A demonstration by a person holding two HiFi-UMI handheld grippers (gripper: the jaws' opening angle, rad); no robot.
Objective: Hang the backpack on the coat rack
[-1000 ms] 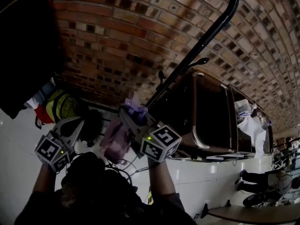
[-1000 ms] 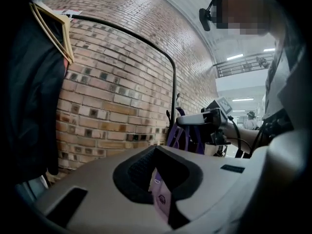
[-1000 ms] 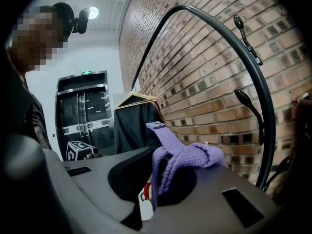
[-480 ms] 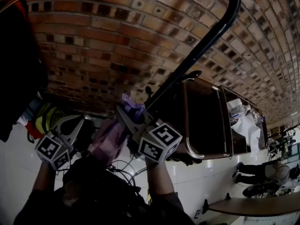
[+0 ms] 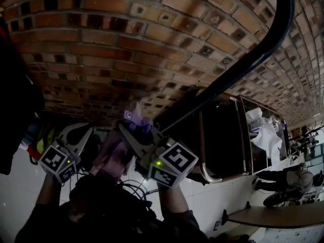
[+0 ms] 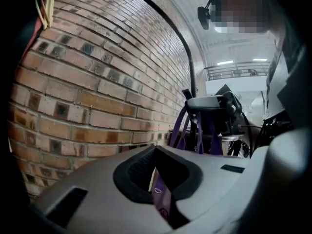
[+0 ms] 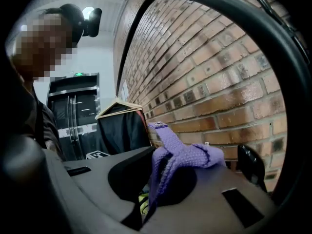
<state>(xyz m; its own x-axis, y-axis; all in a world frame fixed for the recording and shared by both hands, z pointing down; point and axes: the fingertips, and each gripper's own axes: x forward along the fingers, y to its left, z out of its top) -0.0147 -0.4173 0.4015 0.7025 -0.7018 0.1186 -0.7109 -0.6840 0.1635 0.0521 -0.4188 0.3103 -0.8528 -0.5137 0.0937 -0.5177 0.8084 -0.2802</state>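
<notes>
The purple backpack (image 5: 115, 150) hangs between my two grippers, close to the brick wall (image 5: 126, 39). The left gripper (image 5: 85, 131) is shut on a thin purple strap (image 6: 161, 199) of it. The right gripper (image 5: 132, 128) is shut on the backpack's purple knitted top loop (image 7: 183, 155), and its jaws point roughly level at the wall. The coat rack's black curved pole (image 5: 253, 54) runs from the upper right down to just beyond the right gripper. In the right gripper view the pole (image 7: 253, 13) arches overhead and a black hook (image 7: 251, 165) sits close to the right of the loop.
A black garment on a wooden hanger (image 7: 121, 123) hangs at the left, with yellow and red items (image 5: 43, 135) under it. A dark cabinet with a metal rail (image 5: 223, 135) stands right of the pole. A person (image 5: 288, 178) and a table edge (image 5: 268, 219) are at the lower right.
Both grippers have carried the backpack closer to the brick wall and the rack's pole, which now looms larger. The grips on strap and loop are unchanged.
</notes>
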